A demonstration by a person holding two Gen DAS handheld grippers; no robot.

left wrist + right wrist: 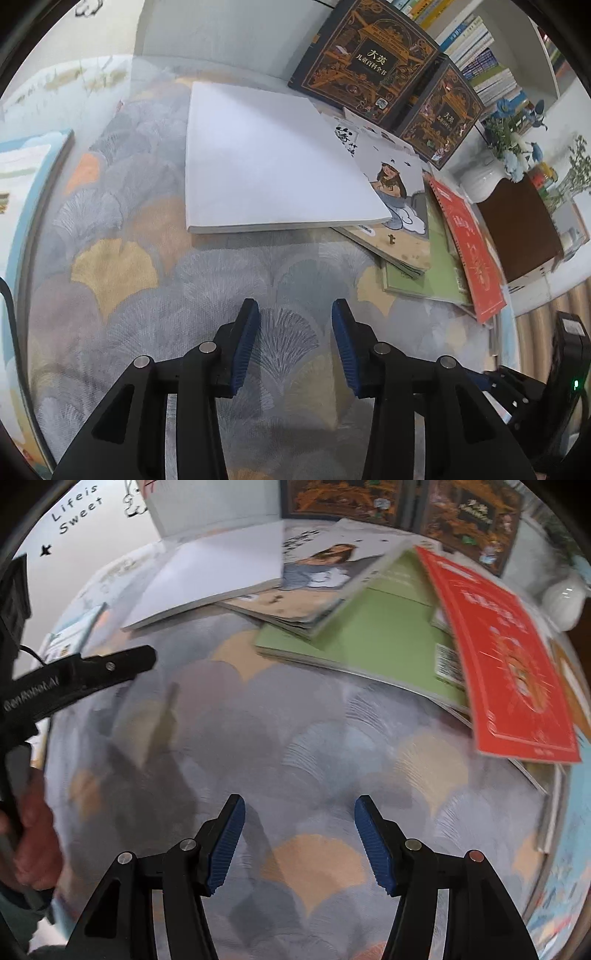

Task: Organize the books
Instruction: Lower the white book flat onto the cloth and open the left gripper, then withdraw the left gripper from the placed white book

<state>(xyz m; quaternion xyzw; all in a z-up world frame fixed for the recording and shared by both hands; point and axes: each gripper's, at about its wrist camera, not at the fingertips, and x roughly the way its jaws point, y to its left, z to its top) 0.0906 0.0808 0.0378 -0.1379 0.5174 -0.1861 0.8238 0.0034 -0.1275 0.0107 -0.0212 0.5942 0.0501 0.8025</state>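
A white book (273,158) lies flat on the patterned tablecloth (147,280), its right edge resting on an illustrated book (395,192). Under that lie a green book (439,266) and a red book (469,251). Two dark ornate books (369,59) stand upright behind them. My left gripper (295,310) is open and empty, hovering short of the white book. In the right wrist view the white book (218,576), green book (388,627) and red book (506,657) lie ahead. My right gripper (299,805) is open and empty over bare cloth.
A white vase with blue flowers (491,170) and a brown box (521,225) stand right of the pile. A shelf of books (476,48) is behind. A light-blue book (26,177) lies at the left. The left gripper's arm (77,675) shows at left.
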